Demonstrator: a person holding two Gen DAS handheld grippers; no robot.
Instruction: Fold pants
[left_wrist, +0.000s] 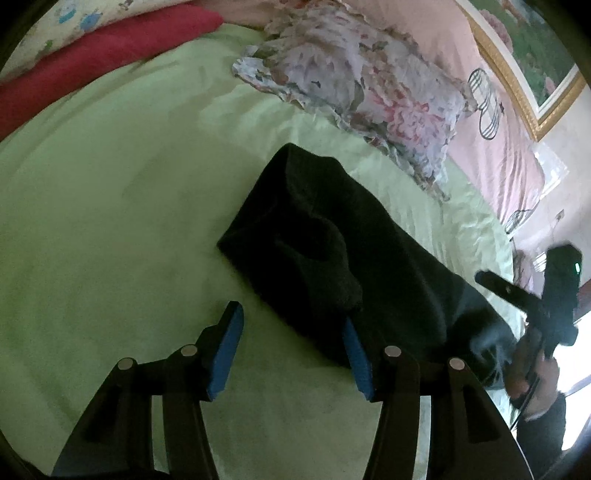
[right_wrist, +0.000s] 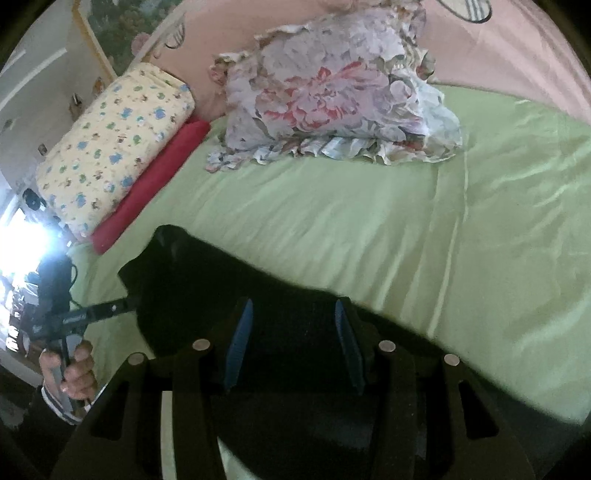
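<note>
A bed (right_wrist: 424, 229) covered with a light green sheet fills both views, with a pink headboard cover behind it and a gilt-framed picture (left_wrist: 532, 70) on the wall. A floral pillow (right_wrist: 332, 92) lies at the head of the bed. To the pillow's left in the right wrist view sit a folded red blanket (right_wrist: 155, 184) and a yellow printed cushion (right_wrist: 114, 147) on top of it.

The black pants (left_wrist: 351, 251) lie flat on the sheet, on the near side of the floral pillow and apart from it. Their long axis runs roughly parallel to the pillow's frilled edge, across the bed rather than toward the headboard; in the left wrist view one blunt end points up and away, the rest trailing down toward the right edge.

The left hand-held gripper (left_wrist: 293, 354) hangs over the sheet with its blue pads well apart and nothing between them; its right pad sits at the pants' near edge. The right hand-held gripper (right_wrist: 293, 347) hovers over the dark cloth, jaws partly open, with no cloth visibly pinched.
</note>
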